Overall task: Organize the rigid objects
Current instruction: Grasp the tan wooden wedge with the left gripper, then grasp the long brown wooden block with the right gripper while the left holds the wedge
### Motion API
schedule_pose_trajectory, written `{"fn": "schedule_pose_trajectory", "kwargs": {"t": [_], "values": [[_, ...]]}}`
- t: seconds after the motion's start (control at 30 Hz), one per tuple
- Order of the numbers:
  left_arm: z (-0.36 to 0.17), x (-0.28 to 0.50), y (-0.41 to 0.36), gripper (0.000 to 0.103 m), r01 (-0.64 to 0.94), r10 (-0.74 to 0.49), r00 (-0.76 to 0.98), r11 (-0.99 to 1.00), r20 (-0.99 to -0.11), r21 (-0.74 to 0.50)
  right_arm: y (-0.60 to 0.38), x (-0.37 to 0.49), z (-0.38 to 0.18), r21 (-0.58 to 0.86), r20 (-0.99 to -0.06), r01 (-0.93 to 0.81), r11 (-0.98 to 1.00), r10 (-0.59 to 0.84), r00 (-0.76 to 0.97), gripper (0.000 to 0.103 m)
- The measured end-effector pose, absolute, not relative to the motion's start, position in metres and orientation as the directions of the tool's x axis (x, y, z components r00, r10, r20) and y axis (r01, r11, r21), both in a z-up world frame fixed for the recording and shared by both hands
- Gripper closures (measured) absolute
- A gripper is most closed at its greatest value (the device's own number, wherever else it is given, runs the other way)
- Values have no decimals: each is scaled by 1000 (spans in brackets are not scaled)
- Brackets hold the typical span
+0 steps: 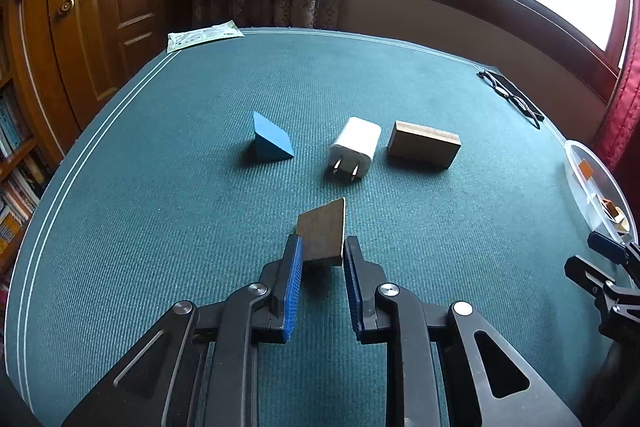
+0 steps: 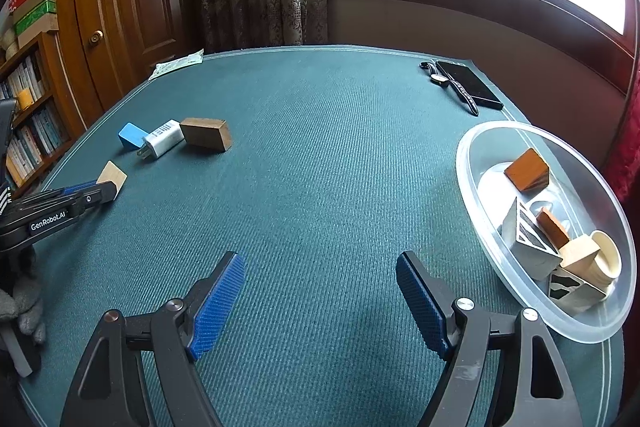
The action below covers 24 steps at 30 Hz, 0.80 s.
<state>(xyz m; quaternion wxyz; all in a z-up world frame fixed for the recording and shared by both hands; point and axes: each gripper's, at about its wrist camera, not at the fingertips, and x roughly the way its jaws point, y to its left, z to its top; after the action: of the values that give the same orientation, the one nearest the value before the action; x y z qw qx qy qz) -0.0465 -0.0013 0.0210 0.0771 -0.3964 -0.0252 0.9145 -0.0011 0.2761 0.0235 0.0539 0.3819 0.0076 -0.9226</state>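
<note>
Left gripper [image 1: 322, 251] clamped on thin wooden wedge [image 1: 323, 233] near front of green table mat [image 1: 160, 227], short of white charger [image 1: 355, 147]. Right gripper [image 2: 320, 279] spread wide, empty, beside clear bowl [image 2: 476, 195] holding blocks.

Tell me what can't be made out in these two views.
- Left wrist view: clear bowl cut off by the right edge, contents mostly hidden.
- Right wrist view: blue wedge partly behind the white charger.
- Right wrist view: charger label print too small to read.
</note>
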Motion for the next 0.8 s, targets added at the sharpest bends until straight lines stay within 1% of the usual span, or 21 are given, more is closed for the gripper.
{"fn": "schedule_pose_trajectory", "kwargs": {"t": [0.4,0.57,0.8], "values": [[18,-37,-19,73,-73,115,-665,-993,-738,-89,273,-1,21,30,-710,108,-994,-97,-697,21],[17,-38,-26,62,-20,82,-663,-996,-744,-92,272,-1,20,31,-711,108,-994,-98,-696,21],[16,-35,-45,61,72,22,-667,-993,-745,-94,272,-1,20,33,-713,108,-994,-100,-694,21]]}}
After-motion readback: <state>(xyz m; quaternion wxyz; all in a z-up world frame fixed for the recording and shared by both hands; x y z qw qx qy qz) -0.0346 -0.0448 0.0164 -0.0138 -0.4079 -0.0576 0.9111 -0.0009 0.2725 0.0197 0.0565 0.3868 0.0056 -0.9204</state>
